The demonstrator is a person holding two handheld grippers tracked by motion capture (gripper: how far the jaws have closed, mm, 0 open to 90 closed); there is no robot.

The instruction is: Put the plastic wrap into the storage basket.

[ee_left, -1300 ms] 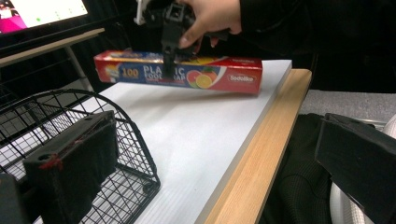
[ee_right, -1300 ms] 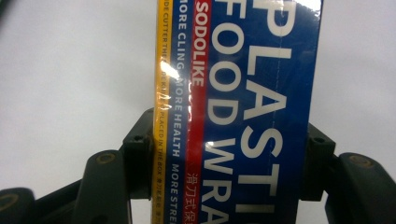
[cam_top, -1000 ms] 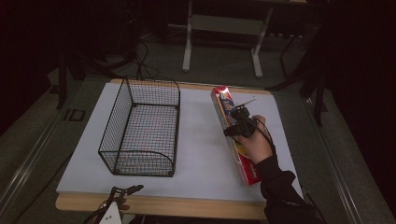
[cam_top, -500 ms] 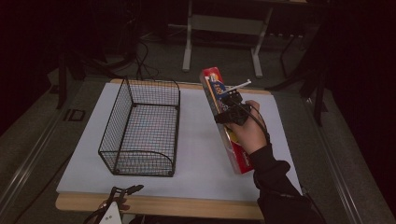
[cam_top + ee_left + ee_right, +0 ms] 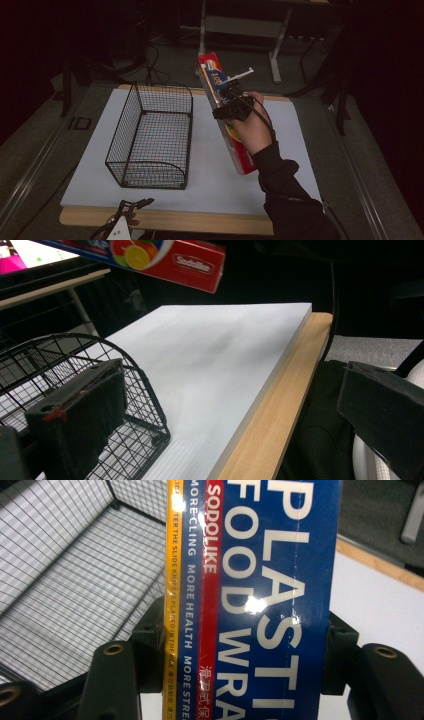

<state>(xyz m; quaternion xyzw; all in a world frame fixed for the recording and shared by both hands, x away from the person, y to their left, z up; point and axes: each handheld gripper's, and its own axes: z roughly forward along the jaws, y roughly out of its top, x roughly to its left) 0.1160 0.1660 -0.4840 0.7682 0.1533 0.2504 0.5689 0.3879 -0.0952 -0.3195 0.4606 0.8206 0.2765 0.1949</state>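
A long red and blue box of plastic food wrap [image 5: 213, 72] hangs tilted in the air, just right of the black wire basket [image 5: 150, 135]. My right gripper [image 5: 231, 102] is shut on the box near its middle. In the right gripper view both jaws press the box [image 5: 270, 570] from either side, with the basket [image 5: 70, 565] below and to the left. My left gripper [image 5: 134, 205] sits low at the table's near edge, in front of the basket. Its jaws stand wide apart in the left gripper view, open [image 5: 227, 405] and holding nothing, and the box's red end [image 5: 190, 262] shows overhead.
A white board [image 5: 210, 190] covers the wooden table [image 5: 200, 220], and the basket stands on its left half. Bare board lies right of the basket, under the lifted box. A dark sleeve [image 5: 290, 200] comes in from the bottom right. Desk legs [image 5: 275, 55] stand beyond the far edge.
The box lay on the board at the right a second ago. My right gripper has lifted it and carried it up and left toward the basket. The left gripper has stayed put.
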